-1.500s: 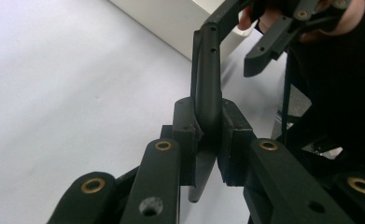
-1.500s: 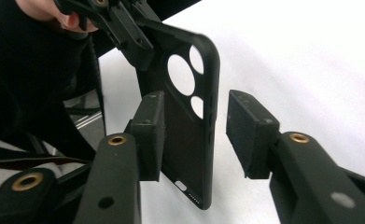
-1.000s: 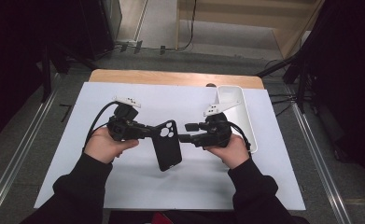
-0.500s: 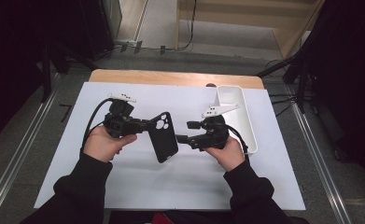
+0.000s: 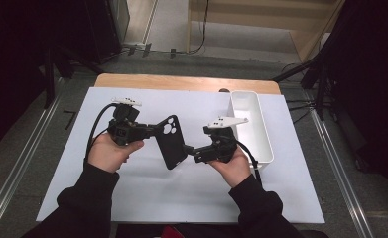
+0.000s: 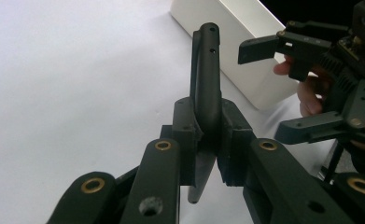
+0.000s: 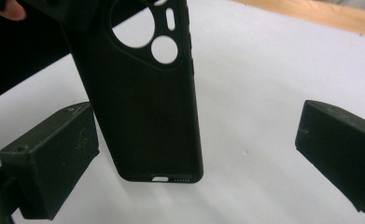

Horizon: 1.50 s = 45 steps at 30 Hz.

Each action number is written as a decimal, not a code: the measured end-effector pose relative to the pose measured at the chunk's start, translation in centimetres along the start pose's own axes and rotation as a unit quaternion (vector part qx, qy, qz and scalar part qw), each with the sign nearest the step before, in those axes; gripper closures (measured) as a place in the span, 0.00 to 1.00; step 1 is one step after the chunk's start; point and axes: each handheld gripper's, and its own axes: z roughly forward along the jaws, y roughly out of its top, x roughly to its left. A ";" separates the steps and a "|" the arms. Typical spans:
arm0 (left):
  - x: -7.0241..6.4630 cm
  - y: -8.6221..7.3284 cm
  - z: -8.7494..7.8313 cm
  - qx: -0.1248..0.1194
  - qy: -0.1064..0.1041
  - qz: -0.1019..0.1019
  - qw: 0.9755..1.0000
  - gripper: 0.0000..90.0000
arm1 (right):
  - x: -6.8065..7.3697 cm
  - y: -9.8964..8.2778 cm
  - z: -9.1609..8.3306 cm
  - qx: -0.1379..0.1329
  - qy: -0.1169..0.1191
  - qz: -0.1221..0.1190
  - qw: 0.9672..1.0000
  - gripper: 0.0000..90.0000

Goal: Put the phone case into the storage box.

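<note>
Left gripper point(image 5: 152, 130), held level above the white mat point(image 5: 132, 198) and pointing right, clamps one black phone case point(image 5: 170, 141) by its edge. Right gripper point(image 5: 189, 150) faces it, pointing left; its jaws have just been opening, standing wide around the case's lower end without touching. One white bin point(image 5: 251, 124) stands alongside.

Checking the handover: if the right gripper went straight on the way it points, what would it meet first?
Probably the black phone case clamped by the left gripper; it hangs just ahead of the right gripper, whose jaws have just opened.
</note>
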 end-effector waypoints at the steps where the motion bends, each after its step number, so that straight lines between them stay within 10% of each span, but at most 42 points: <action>1: 0.0 0.0 0.0 0.001 0.000 -0.002 1.000 0.88 | 0.1 0.0 0.1 0.000 0.002 0.003 1.000 0.00; 20: -0.8 -0.3 0.0 0.004 0.001 0.000 1.000 0.88 | 3.4 -0.3 1.4 -0.023 -0.042 -0.005 0.999 0.00; 45: -2.3 -1.2 0.1 -0.003 -0.010 0.001 1.000 0.88 | 5.1 0.3 2.5 -0.035 -0.035 -0.006 0.999 0.00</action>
